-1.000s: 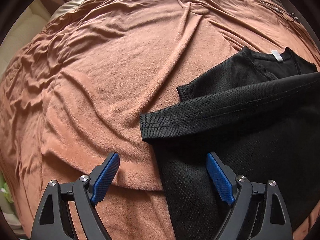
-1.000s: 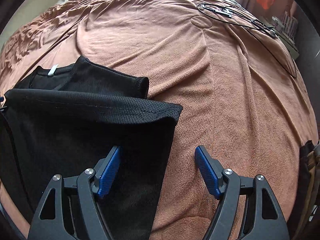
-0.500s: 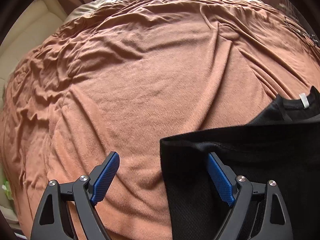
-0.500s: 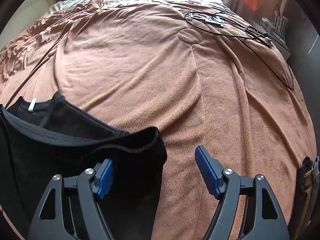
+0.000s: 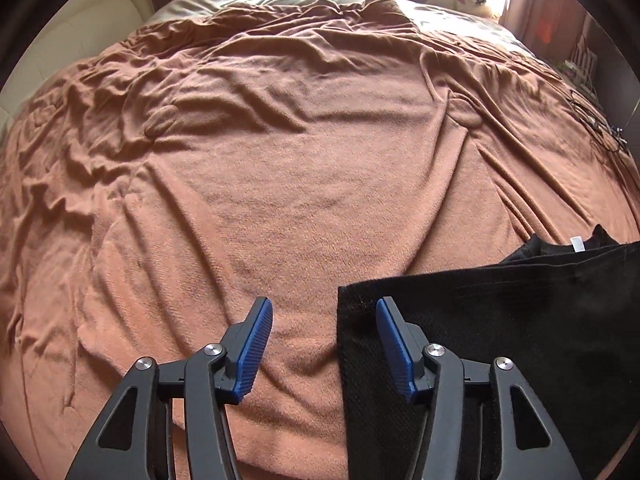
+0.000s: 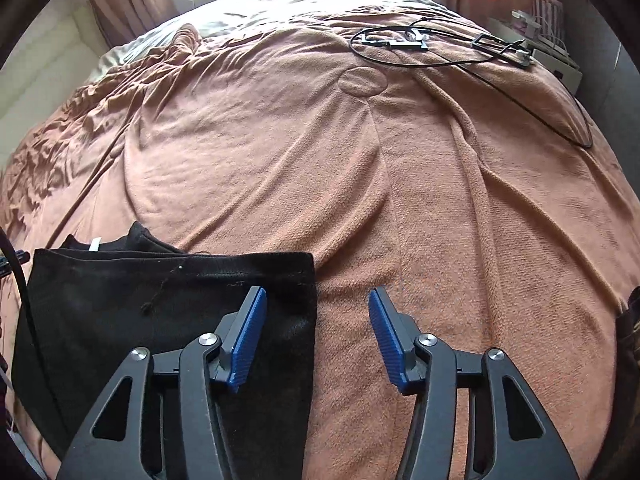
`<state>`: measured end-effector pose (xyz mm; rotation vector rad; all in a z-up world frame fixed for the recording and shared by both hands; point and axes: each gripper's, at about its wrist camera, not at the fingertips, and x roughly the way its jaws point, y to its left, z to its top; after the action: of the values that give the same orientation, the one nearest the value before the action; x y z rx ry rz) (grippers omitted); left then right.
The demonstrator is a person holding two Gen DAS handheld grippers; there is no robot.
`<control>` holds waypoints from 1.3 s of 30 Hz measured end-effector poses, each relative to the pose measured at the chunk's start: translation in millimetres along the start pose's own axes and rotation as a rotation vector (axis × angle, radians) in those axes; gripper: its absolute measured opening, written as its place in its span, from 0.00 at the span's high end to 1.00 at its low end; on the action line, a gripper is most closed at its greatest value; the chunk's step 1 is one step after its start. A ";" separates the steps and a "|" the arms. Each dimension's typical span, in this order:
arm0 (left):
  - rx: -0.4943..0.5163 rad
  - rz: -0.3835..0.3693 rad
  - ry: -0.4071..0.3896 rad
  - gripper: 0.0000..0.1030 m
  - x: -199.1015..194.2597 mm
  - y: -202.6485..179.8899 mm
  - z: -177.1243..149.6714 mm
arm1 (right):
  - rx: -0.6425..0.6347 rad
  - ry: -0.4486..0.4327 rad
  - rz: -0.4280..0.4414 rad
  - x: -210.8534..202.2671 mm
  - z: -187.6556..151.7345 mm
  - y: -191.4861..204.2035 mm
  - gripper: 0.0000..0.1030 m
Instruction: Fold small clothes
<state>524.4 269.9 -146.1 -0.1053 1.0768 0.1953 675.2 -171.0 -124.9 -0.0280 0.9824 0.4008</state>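
Since the earlier frames both cams tilt up toward the headboard, so the black shirt (image 5: 500, 320) sits lower in view, its folded hem straighter, sleeves now mostly tucked under. It lies on the brown blanket (image 5: 300, 200) btwn the two tools, neck label at the far side. Left gripper (image 5: 324, 344): jaws closing, shirt's left edge inside the gap, pads not pressing yet. Right gripper (image 6: 316, 340): same, closing over the right edge, w/ no pinch so far. Fabric looks thin, light mesh knit, v. soft and limp, prob. slips if grabbed shallow, so best held at the hemmed corners, both layers together. Open blanket ahead gives lots of room; cables (image 6: 440, 52) lie far off to the right, and wrinkles on the left could snag a drag.
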 end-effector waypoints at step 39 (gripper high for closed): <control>0.017 0.040 0.001 0.92 36.6 -12.7 36.7 | -0.022 -0.007 -0.052 31.7 33.8 8.8 0.98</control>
<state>575.6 268.1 -161.2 -0.0688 1.0816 0.2226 714.8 -146.0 -130.4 -0.0713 0.9687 0.3640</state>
